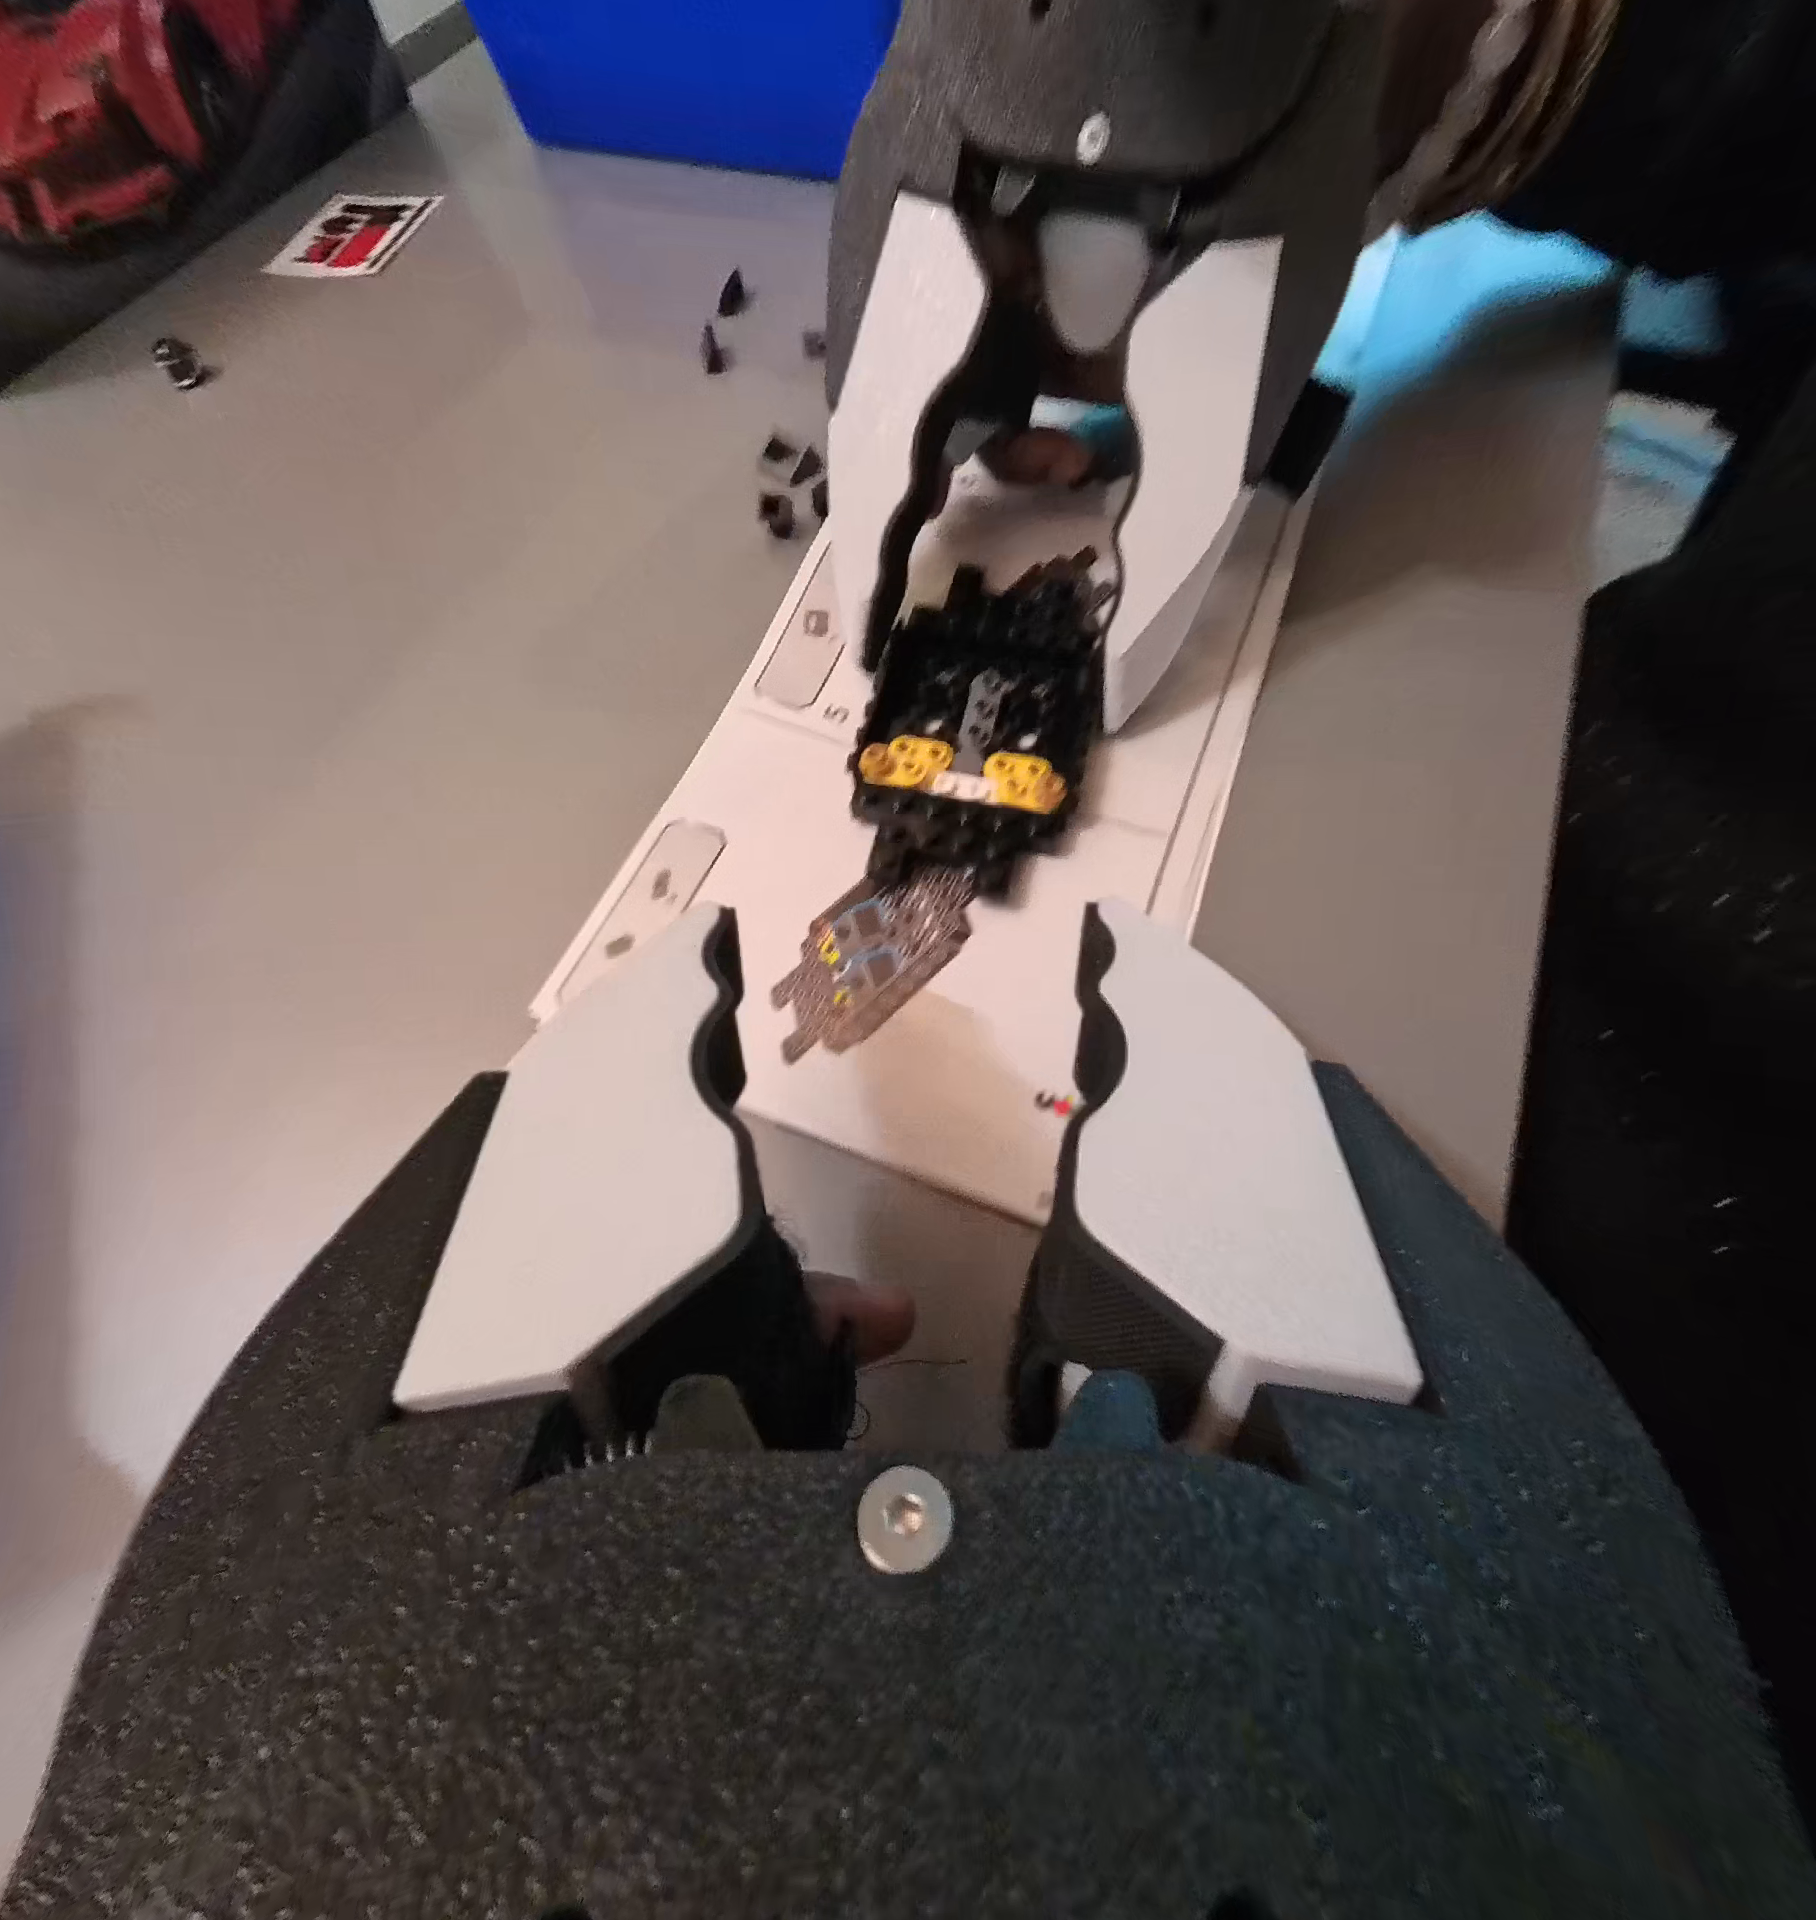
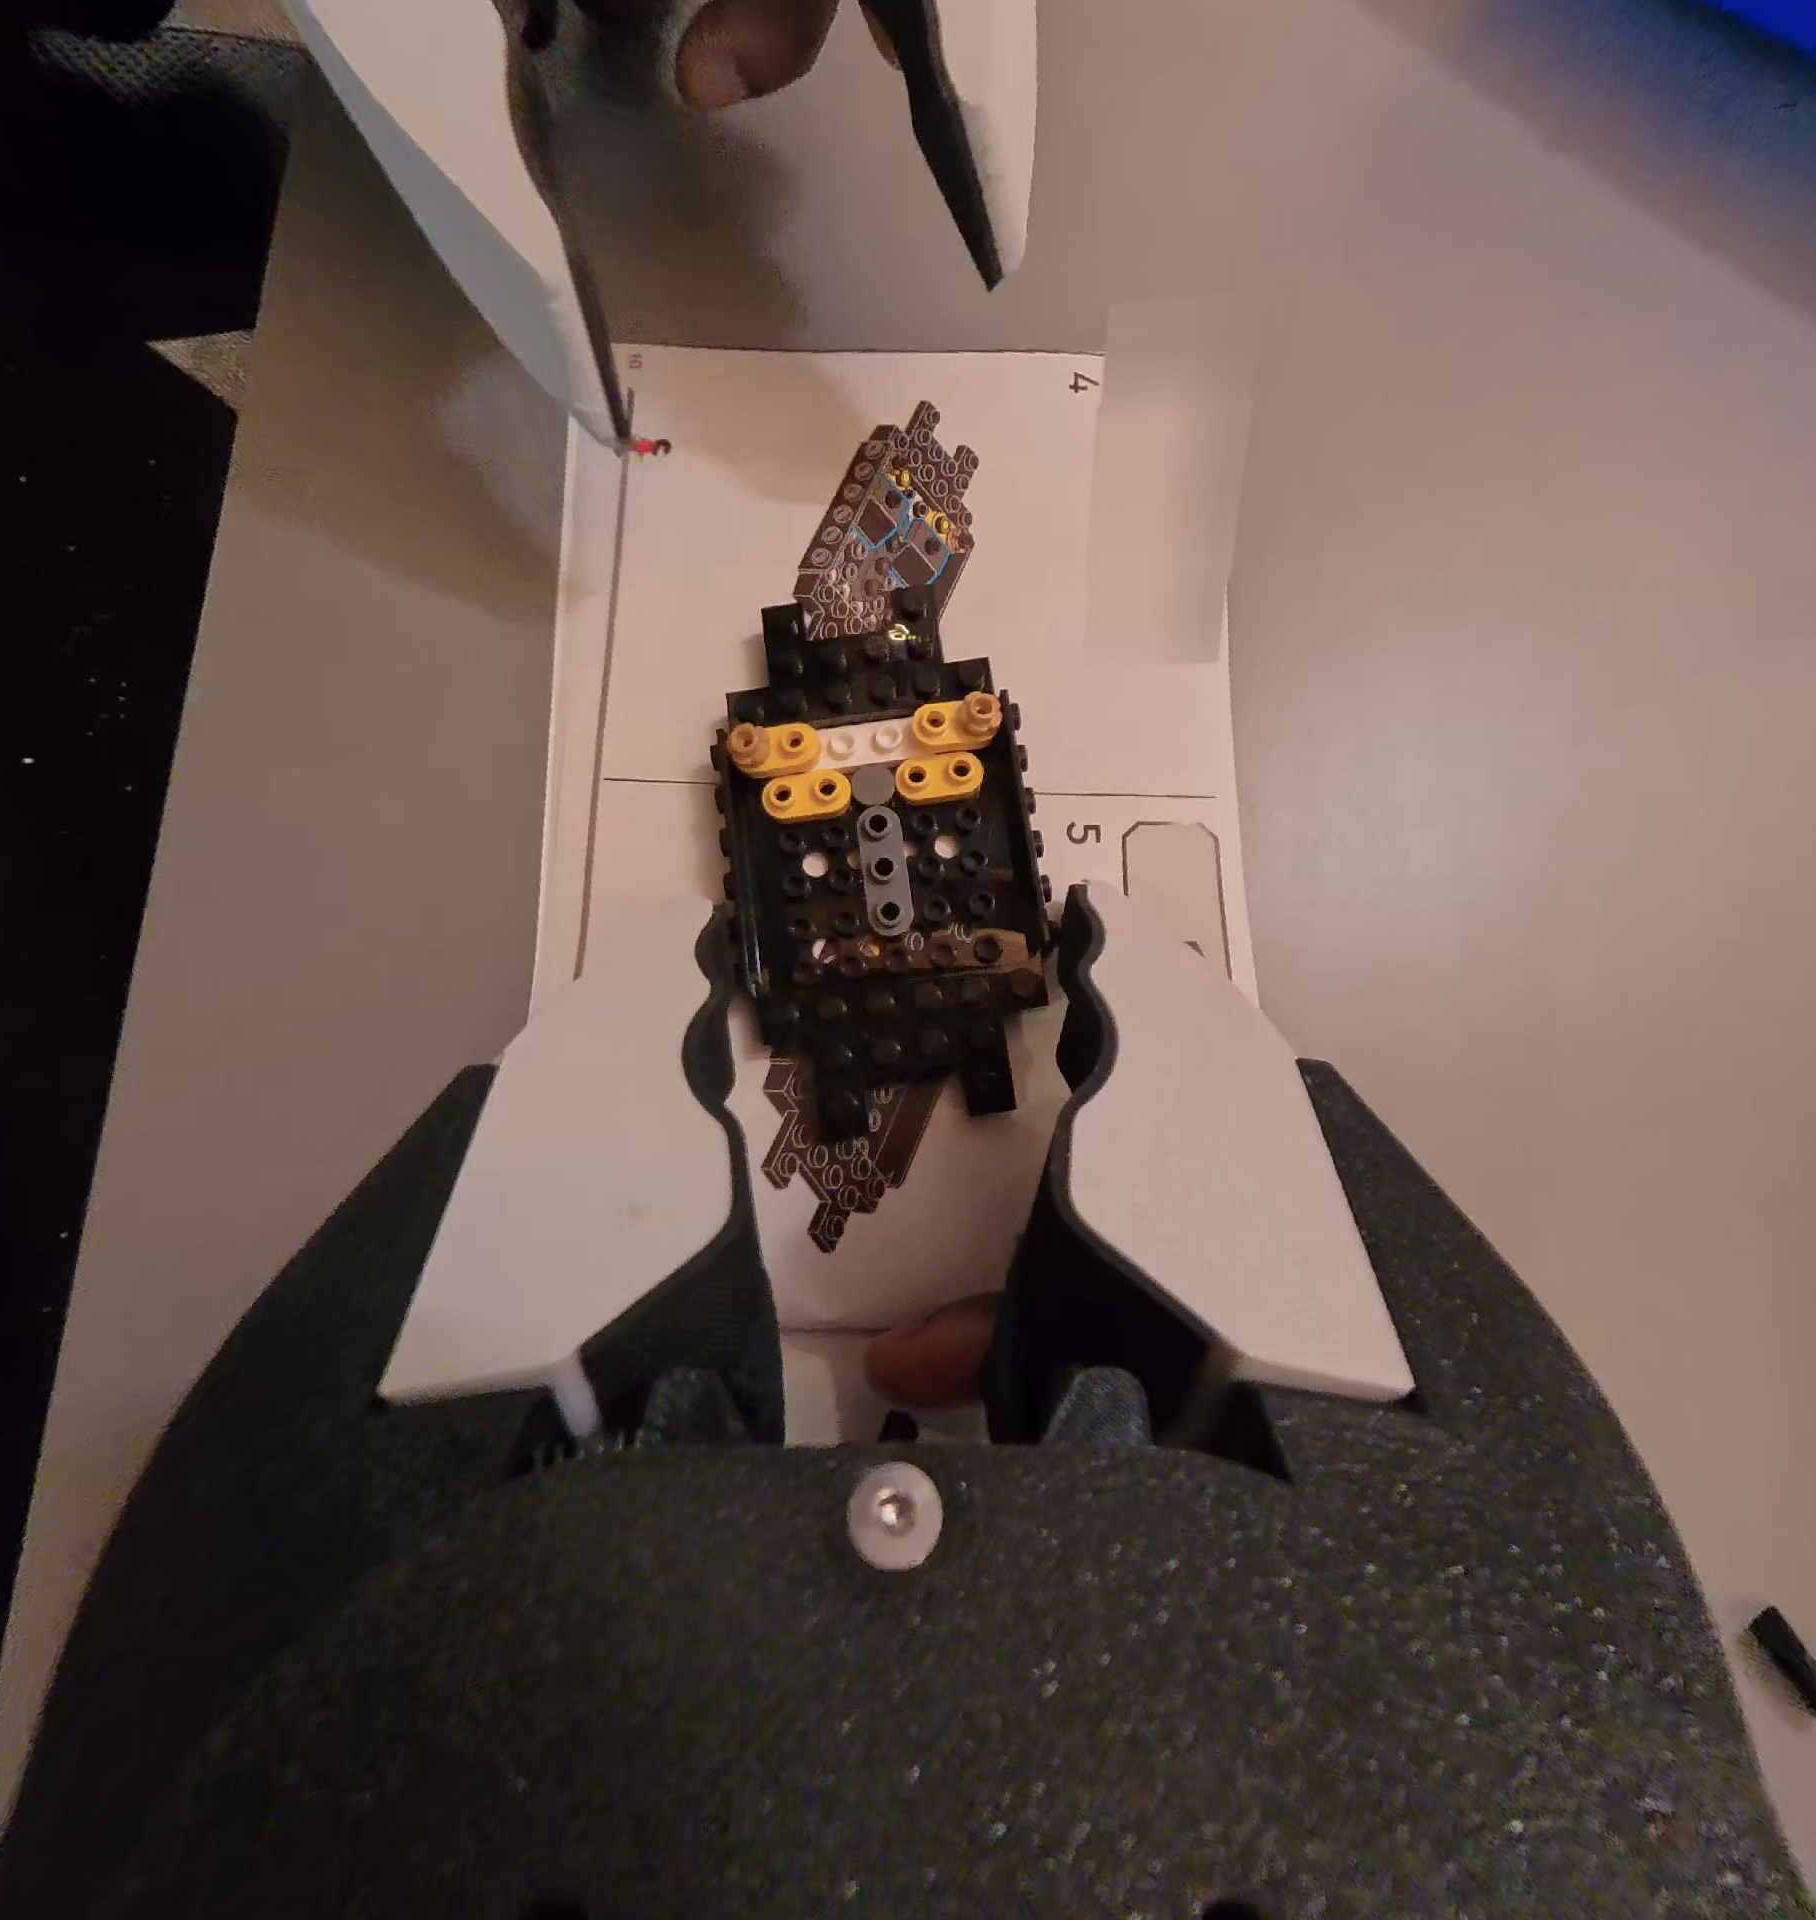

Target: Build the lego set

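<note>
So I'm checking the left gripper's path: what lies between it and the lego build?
In the left wrist view, only the instruction booklet lies between the open left gripper and the lego build; no loose pieces sit on that stretch.

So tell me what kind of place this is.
Probably an indoor hobby or work table: a half-built black lego model lies on an open instruction booklet, with loose dark pieces and a blue bin nearby.
</note>
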